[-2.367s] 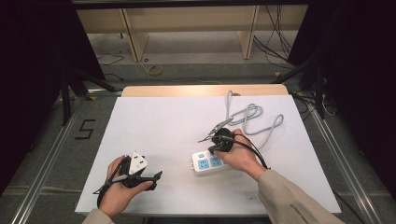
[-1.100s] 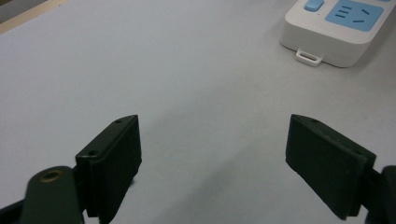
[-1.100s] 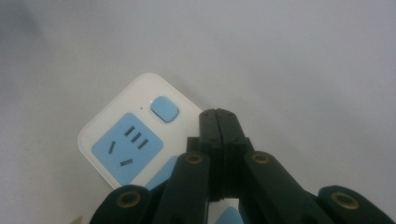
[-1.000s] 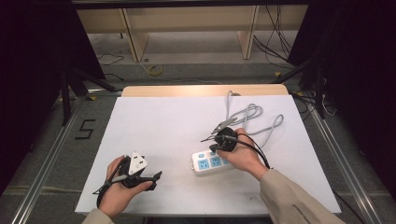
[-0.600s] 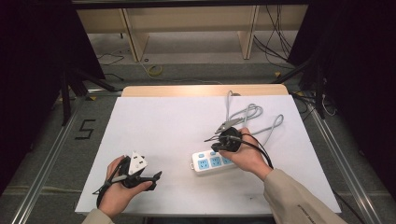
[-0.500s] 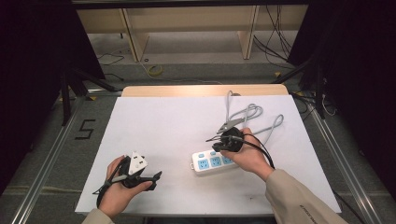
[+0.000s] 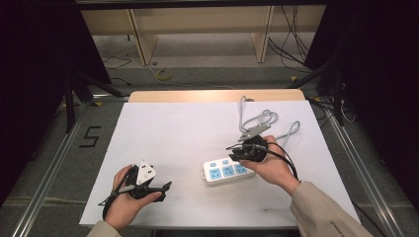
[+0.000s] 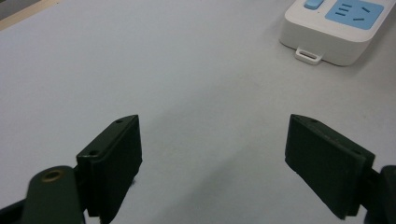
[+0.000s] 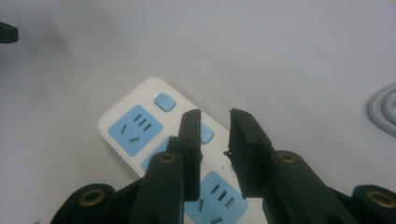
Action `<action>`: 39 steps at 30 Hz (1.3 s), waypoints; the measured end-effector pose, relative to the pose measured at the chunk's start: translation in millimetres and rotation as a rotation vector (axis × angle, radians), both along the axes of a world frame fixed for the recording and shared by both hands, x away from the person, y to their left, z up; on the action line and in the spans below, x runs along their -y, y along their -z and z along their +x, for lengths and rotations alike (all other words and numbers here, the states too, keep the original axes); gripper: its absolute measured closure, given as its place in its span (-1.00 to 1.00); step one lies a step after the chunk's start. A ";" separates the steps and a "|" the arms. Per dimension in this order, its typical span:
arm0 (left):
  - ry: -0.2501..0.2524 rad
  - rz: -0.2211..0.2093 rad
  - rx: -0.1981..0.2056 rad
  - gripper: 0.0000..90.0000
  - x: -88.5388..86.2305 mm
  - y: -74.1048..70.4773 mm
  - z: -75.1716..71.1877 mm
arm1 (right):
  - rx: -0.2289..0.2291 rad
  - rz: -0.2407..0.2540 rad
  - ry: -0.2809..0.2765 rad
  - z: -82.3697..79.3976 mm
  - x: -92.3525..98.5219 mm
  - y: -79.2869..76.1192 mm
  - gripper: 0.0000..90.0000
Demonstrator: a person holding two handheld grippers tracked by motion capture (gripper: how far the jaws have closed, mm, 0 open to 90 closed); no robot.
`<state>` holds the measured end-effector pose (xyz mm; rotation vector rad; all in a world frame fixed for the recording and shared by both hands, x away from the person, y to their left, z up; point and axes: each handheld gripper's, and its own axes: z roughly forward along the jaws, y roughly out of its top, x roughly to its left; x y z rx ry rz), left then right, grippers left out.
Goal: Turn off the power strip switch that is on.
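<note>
Hovering over the white power strip (image 7: 227,170) with its blue sockets, right claw (image 7: 232,150) having just been parting its jaws, now standing a narrow gap apart with nothing between them (in the right gripper view (image 9: 214,135) the strip's sockets showing through the gap). Having drifted a little toward the far right of the counter (image 7: 173,128) since a second ago, when sitting closer over the strip's right end; hand (image 7: 269,165) following along. Strip itself lying flat at the near middle-right of the counter, unmoved from the earlier pictures, its grey cable (image 7: 262,121) looping behind it toward the far edge, a grey plug (image 7: 251,132) lying just beyond the right claw.

Resting at the near left corner as before, left claw (image 7: 165,186) pointing toward the strip, jaws held wide apart and gripping nothing (left gripper view (image 8: 212,154) looking across bare white surface to the strip's end (image 8: 336,28)).

Covering the counter, a plain white sheet, with a strip of pale wood showing at the far edge. Beyond, grey floor with loose cables, the legs of wooden furniture, dark curtains at both sides, and a "5" (image 7: 90,137) marked on the floor at left.
</note>
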<state>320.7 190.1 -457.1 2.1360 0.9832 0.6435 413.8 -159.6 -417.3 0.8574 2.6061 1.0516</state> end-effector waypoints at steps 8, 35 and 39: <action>0.003 0.003 -0.001 -0.59 0.2 0.0 -0.1 | 0.022 0.033 0.018 -6.5 14.2 -3.9 0.44; 0.002 0.001 -0.003 -0.60 1.3 0.9 0.2 | 0.079 0.147 0.116 -35.9 89.3 -6.5 -0.18; 0.001 -0.002 -0.002 -0.60 1.2 0.9 0.3 | 0.089 0.157 0.134 -42.7 100.1 -3.7 -0.26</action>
